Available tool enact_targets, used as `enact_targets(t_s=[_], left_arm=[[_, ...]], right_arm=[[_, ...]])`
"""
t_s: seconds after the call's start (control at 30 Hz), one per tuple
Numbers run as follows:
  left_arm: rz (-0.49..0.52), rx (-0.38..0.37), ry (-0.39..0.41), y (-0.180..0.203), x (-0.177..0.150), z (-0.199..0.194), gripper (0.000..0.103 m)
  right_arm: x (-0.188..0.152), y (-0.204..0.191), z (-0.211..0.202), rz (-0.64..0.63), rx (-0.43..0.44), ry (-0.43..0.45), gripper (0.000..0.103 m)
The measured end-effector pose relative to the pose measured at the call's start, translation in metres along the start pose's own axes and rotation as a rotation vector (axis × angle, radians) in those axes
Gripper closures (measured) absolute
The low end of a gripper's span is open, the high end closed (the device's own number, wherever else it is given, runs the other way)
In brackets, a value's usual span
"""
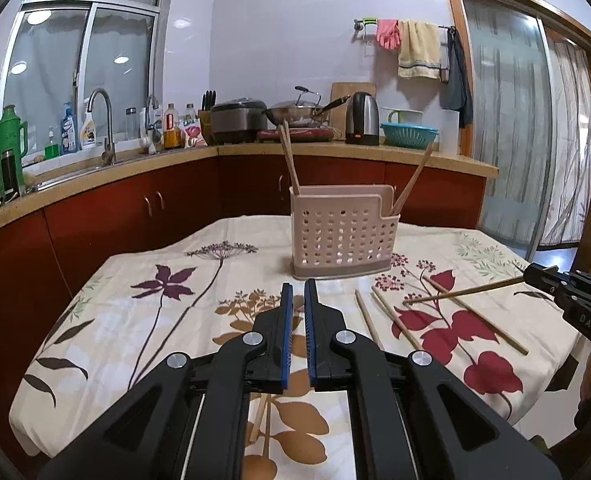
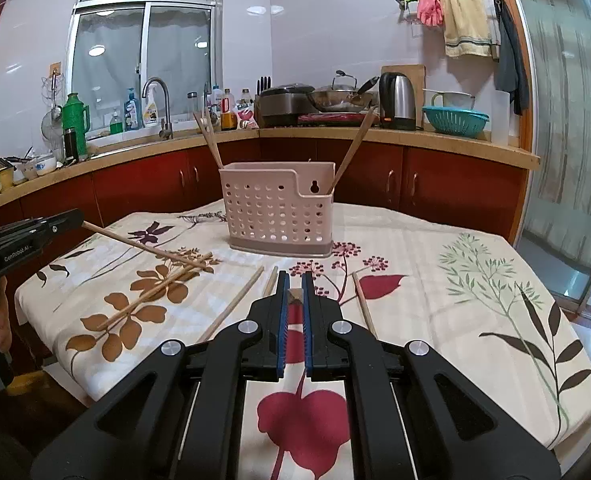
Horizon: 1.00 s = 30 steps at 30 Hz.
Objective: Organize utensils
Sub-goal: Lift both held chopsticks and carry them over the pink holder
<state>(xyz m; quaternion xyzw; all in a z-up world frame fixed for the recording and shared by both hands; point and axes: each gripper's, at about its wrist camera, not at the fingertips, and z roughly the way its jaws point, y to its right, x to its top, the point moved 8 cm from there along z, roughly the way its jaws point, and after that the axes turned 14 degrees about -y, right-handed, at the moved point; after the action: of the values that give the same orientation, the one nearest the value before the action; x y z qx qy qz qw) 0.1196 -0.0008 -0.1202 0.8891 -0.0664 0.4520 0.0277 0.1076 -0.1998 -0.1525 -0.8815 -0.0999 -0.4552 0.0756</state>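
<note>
A pink perforated utensil holder [image 1: 343,236] [image 2: 279,216] stands on the floral tablecloth with chopsticks upright in its left and right ends. My left gripper [image 1: 298,292] is shut on a chopstick [image 2: 143,244] and holds it slanting above the cloth; it shows at the left of the right wrist view [image 2: 77,216]. My right gripper [image 2: 294,284] is shut on a chopstick [image 1: 463,292], whose end shows between the pads [image 2: 294,295]; it appears at the right edge of the left wrist view [image 1: 529,276]. Several loose chopsticks [image 1: 475,316] [image 2: 155,292] lie on the cloth.
The table [image 2: 475,280] stands in a kitchen. Behind it a counter [image 1: 335,148] carries a sink tap, bottles, a rice cooker, a wok, a kettle and a teal colander. A sliding glass door [image 2: 567,120] is at the right.
</note>
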Motion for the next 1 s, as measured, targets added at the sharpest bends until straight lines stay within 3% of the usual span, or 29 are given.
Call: enact_targets(t_s=[0.47,1.0], left_arm=[[0.003,-0.014,0.054,-0.005,0.035,-0.022,0.097],[-0.001,-0.039,0.062,-0.011,0.070,0.001,0.096]], right_arm=[[0.026,0.001,-0.010,-0.002,0.001,0.023,0.096],[0.076,0.005,0.013,-0.025,0.007,0.038,0.096]])
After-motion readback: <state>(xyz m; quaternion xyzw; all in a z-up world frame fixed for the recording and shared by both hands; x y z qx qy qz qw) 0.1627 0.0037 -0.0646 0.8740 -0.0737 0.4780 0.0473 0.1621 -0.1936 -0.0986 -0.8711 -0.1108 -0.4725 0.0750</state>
